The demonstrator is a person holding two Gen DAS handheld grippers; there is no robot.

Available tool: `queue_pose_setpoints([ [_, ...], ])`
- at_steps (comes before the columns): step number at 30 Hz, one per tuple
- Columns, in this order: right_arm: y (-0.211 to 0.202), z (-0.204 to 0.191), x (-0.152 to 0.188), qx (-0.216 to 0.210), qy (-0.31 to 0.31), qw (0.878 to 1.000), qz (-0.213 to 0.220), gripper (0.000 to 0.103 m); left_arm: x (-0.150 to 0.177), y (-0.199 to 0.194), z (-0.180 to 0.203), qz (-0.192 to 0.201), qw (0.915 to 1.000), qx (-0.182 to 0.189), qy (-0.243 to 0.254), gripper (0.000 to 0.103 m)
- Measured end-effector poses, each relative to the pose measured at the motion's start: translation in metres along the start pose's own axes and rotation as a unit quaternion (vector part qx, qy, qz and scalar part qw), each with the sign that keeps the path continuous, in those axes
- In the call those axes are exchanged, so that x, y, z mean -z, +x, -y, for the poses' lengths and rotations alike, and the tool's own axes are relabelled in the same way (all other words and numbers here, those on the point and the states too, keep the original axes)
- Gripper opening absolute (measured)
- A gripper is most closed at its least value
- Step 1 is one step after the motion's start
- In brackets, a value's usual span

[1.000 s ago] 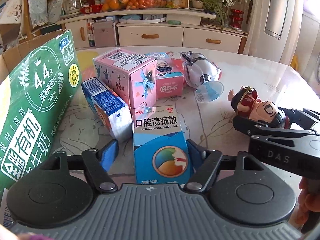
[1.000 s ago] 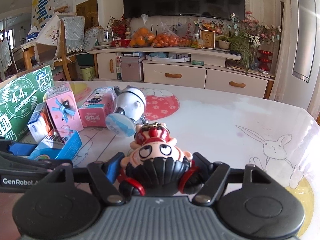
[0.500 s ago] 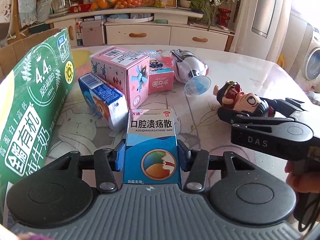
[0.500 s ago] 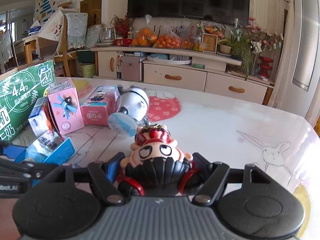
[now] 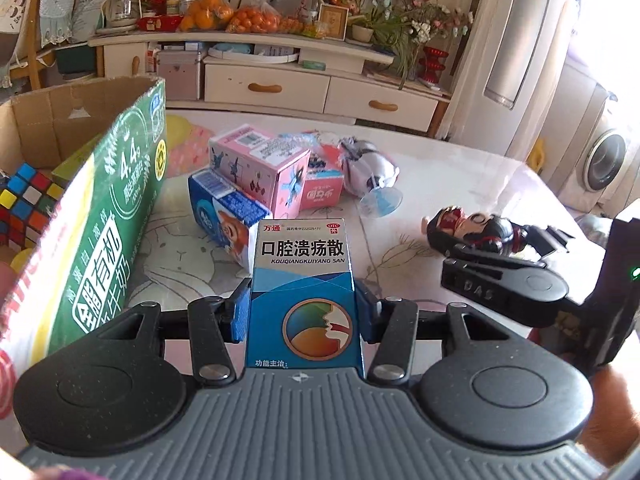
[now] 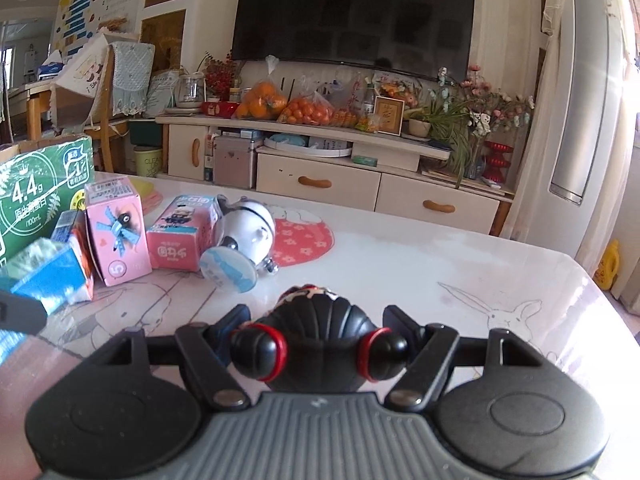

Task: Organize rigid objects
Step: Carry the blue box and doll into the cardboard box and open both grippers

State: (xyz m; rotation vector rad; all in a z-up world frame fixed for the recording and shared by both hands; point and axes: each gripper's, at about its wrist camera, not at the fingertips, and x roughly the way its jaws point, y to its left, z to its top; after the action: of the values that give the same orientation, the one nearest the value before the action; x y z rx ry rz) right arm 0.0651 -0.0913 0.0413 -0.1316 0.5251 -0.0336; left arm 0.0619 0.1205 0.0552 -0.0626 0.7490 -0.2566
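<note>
Green carton [image 5: 108,216] already holds a puzzle cube [image 5: 24,208]; four items remain on the table [image 5: 460,184]. Left gripper [image 5: 302,312] grips the medicine box [image 5: 304,292], lifted now, jaws wider before. Right gripper [image 6: 318,340] clamps the doll [image 6: 316,336], now tilted head-down.

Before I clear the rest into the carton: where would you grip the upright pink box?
Grip the pink box across its two flat side faces, coming from above, probably. It stands tallest in the cluster, with the blue box leaning on one side and the low pink carton close on the other, so only its upper part is free.
</note>
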Motion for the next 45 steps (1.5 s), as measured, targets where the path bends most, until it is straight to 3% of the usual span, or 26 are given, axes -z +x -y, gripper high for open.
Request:
queue_pose_setpoints([
  [14,-0.027,-0.039,0.005,0.027,-0.017,0.999,0.011,0.072,-0.007,-0.042,-0.012,0.041,0.9989,0.024,0.001,0.062],
  [28,-0.076,-0.083,-0.018,0.016,-0.055,0.997,0.053,0.072,-0.014,-0.08,-0.029,0.081,0.9962,0.031,-0.013,0.062],
  [37,-0.098,-0.11,-0.041,-0.011,-0.069,0.994,0.086,0.072,-0.021,-0.102,-0.049,0.106,0.9936,0.017,-0.035,0.062],
  [45,-0.116,-0.15,-0.064,-0.051,-0.094,0.987,0.118,0.072,-0.031,-0.106,-0.079,0.117,0.9906,-0.02,-0.069,0.062],
])
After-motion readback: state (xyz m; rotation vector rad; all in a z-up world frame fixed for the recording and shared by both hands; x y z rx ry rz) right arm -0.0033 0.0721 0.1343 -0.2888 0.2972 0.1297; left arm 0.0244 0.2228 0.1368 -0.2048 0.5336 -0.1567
